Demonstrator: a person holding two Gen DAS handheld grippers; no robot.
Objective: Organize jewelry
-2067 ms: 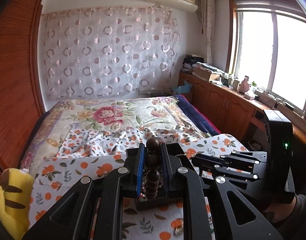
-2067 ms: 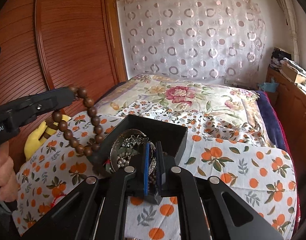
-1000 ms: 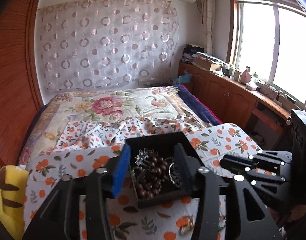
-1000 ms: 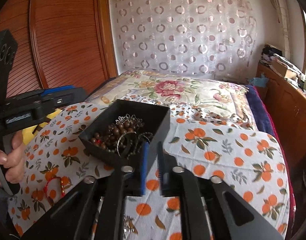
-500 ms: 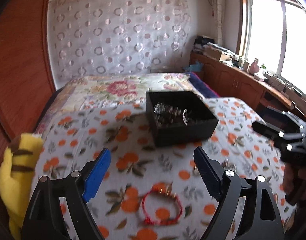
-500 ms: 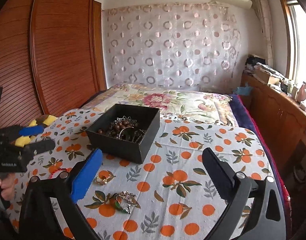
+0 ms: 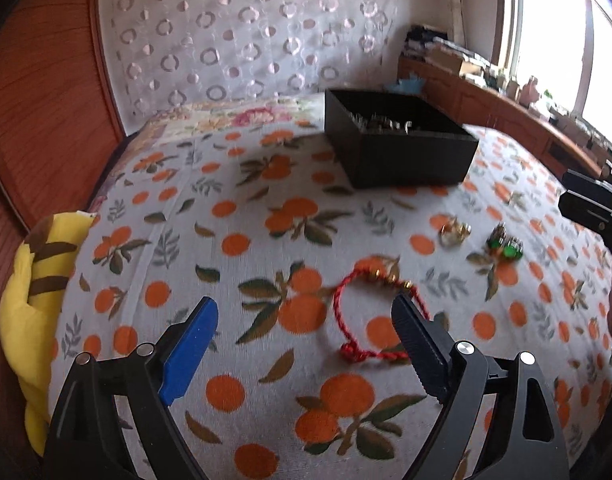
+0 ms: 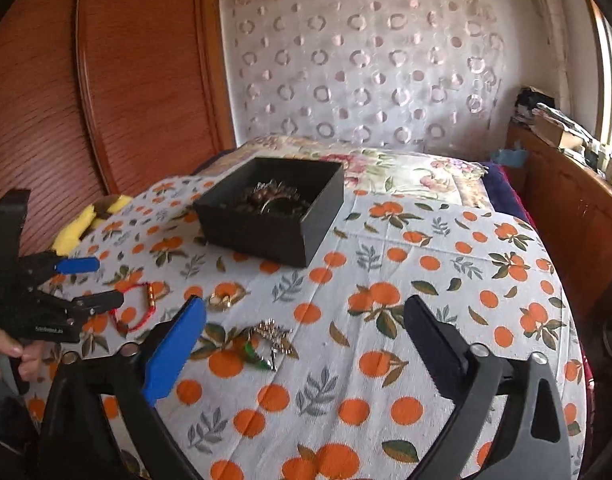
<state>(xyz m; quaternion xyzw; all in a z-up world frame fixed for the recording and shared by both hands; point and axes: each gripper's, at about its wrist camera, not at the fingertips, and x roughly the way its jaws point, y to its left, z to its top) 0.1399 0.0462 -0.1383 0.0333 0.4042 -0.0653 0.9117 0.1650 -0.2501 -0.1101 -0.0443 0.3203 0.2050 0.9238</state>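
Orange-printed white cloth (image 7: 234,216) covers the bed, and on it the jewelry lies scattered in front of a black box (image 7: 397,148).

The left tool (image 7: 304,330) hangs low over the cloth with its jaws spread wide, one blue pad and one black ribbed pad well apart. Nothing is gripped. A red cord bracelet (image 7: 357,312) with small gold beads lies flat on the cloth just ahead of it; the black finger (image 7: 417,348) covers part of the loop on its right side, and whether it touches the cord cannot be told through the blur. In the right wrist view the same tool (image 8: 102,282) shows at the left edge, held by a hand (image 8: 14,354), with the bracelet (image 8: 132,308) just beyond its tips.

The right tool (image 8: 306,316) is also wide apart, its jaws closing slightly, with nothing between them but bare cloth. Just beside its blue finger (image 8: 174,352) lies a silver piece with green stones (image 8: 266,344), apart from the pad. A gold ring-like piece (image 8: 226,298) sits a little farther off, between the green-stone piece and the box (image 8: 274,212).

The box stands open beyond all three loose pieces and holds a heap of brown beads and metal jewelry (image 8: 272,198). A yellow plush toy with brown stripes (image 7: 38,280) rests at the left edge of the bed.
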